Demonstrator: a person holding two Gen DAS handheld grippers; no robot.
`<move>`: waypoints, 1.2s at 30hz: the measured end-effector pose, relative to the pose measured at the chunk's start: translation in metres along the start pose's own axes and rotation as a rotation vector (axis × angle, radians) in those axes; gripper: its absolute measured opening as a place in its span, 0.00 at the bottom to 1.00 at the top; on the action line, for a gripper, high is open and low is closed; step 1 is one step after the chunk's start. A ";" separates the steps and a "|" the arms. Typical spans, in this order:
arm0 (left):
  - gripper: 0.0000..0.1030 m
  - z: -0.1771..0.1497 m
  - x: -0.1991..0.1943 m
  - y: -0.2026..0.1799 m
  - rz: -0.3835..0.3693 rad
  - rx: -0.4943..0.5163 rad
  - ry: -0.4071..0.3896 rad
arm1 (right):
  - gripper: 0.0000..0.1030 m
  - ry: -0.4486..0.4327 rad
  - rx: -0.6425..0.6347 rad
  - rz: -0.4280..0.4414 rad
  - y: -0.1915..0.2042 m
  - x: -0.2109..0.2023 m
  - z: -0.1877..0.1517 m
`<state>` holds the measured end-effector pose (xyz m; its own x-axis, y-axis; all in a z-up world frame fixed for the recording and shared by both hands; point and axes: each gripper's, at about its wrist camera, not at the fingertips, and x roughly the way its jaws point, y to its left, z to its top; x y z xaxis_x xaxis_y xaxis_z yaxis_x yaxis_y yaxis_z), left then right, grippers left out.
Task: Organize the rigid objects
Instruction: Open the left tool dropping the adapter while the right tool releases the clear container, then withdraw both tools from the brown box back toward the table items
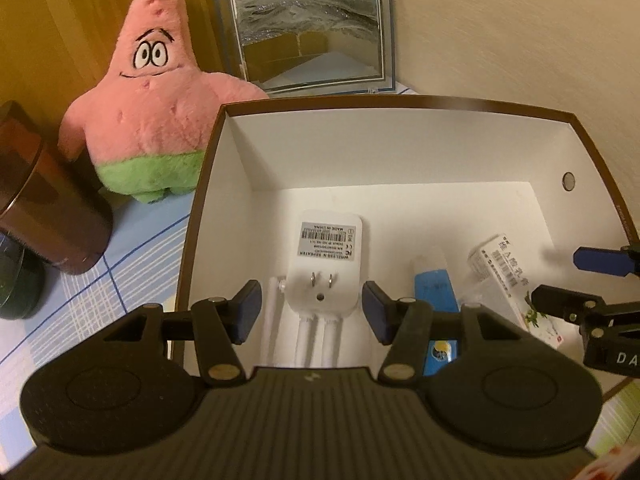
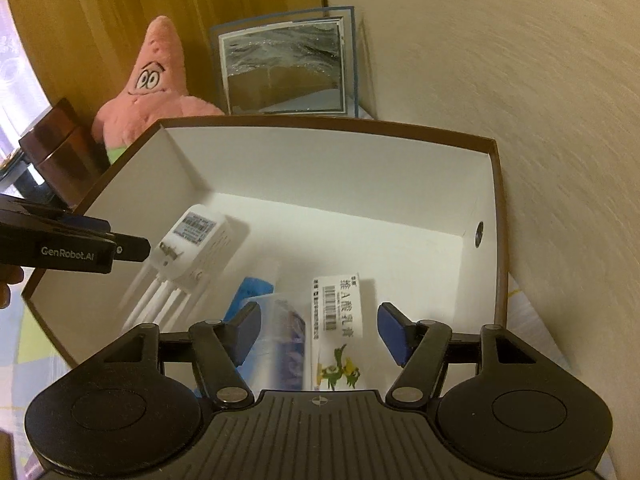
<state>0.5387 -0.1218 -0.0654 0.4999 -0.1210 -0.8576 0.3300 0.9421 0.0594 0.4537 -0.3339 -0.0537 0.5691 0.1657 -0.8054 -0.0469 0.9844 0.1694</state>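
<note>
A brown-rimmed box with white inside (image 1: pixel 400 102) (image 2: pixel 328 122) holds a white wireless repeater with antennas (image 1: pixel 326 256) (image 2: pixel 192 246), a blue packet (image 1: pixel 434 294) (image 2: pixel 250 294) and a white ointment carton (image 1: pixel 506 276) (image 2: pixel 340 320). My left gripper (image 1: pixel 312 312) is open and empty just above the repeater; it also shows at the left of the right wrist view (image 2: pixel 128 240). My right gripper (image 2: pixel 318 332) is open and empty above the carton and a clear-wrapped item (image 2: pixel 280 340); it shows at the right edge of the left wrist view (image 1: pixel 560 280).
A pink starfish plush (image 1: pixel 152 92) (image 2: pixel 154 88) and a framed sand picture (image 1: pixel 310 36) (image 2: pixel 286 64) stand behind the box. A brown cylindrical tin (image 1: pixel 44 208) (image 2: pixel 60 148) stands at the left on a blue checked cloth (image 1: pixel 120 248). A beige wall (image 2: pixel 540 120) runs along the right.
</note>
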 end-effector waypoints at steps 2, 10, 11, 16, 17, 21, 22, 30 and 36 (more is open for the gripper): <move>0.50 -0.002 -0.005 0.000 -0.002 -0.006 -0.006 | 0.60 0.000 -0.002 0.001 0.002 -0.003 -0.002; 0.50 -0.011 -0.028 -0.004 -0.006 -0.023 -0.033 | 0.60 -0.019 -0.002 0.012 0.005 -0.018 -0.006; 0.50 -0.013 -0.031 -0.004 -0.008 -0.026 -0.037 | 0.60 -0.023 -0.003 0.013 0.005 -0.021 -0.006; 0.50 -0.022 -0.054 -0.007 -0.015 -0.043 -0.070 | 0.60 -0.045 -0.004 0.025 0.007 -0.035 -0.009; 0.50 -0.024 -0.058 -0.007 -0.014 -0.047 -0.077 | 0.60 -0.051 -0.003 0.029 0.008 -0.039 -0.010; 0.50 -0.035 -0.080 -0.007 -0.008 -0.071 -0.107 | 0.60 -0.068 0.009 0.048 0.009 -0.053 -0.016; 0.50 -0.039 -0.086 -0.007 -0.007 -0.080 -0.114 | 0.60 -0.073 0.010 0.053 0.010 -0.057 -0.018; 0.50 -0.075 -0.131 -0.002 -0.014 -0.161 -0.149 | 0.61 -0.102 0.003 0.099 0.019 -0.088 -0.034; 0.50 -0.109 -0.160 -0.001 0.014 -0.198 -0.172 | 0.61 -0.103 -0.016 0.137 0.032 -0.108 -0.051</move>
<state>0.3710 -0.0690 0.0165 0.6379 -0.1433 -0.7567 0.1679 0.9848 -0.0449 0.3487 -0.3178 0.0096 0.6373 0.2926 -0.7129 -0.1424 0.9539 0.2642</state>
